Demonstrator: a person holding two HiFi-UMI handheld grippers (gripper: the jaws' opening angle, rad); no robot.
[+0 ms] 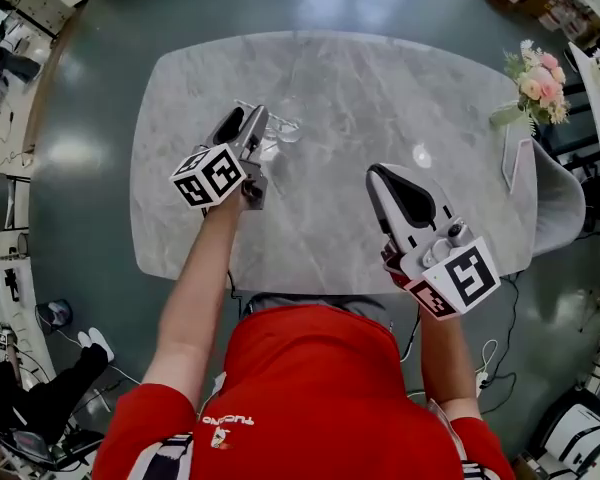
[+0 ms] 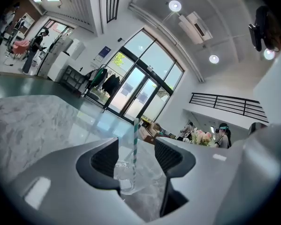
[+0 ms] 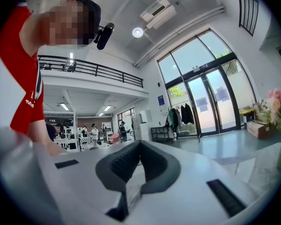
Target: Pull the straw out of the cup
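A clear glass cup [image 2: 123,176] stands on the marble table [image 1: 360,88] with a green-and-white striped straw [image 2: 135,149] upright in it. My left gripper [image 2: 136,144] is open, its jaws on either side of the cup and straw, and the pads press on neither. In the head view the left gripper [image 1: 245,120] sits at the table's middle left, right against the cup [image 1: 282,132]. My right gripper [image 1: 377,173] hovers over the table's near right part, away from the cup. Its jaws [image 3: 139,144] meet at the tips with nothing between them.
A vase of pink and white flowers [image 1: 536,76] stands at the table's far right edge, with a grey chair [image 1: 555,196] beside it. The table's near edge [image 1: 310,286] runs just in front of the red-shirted torso. Glass doors and people fill the room beyond.
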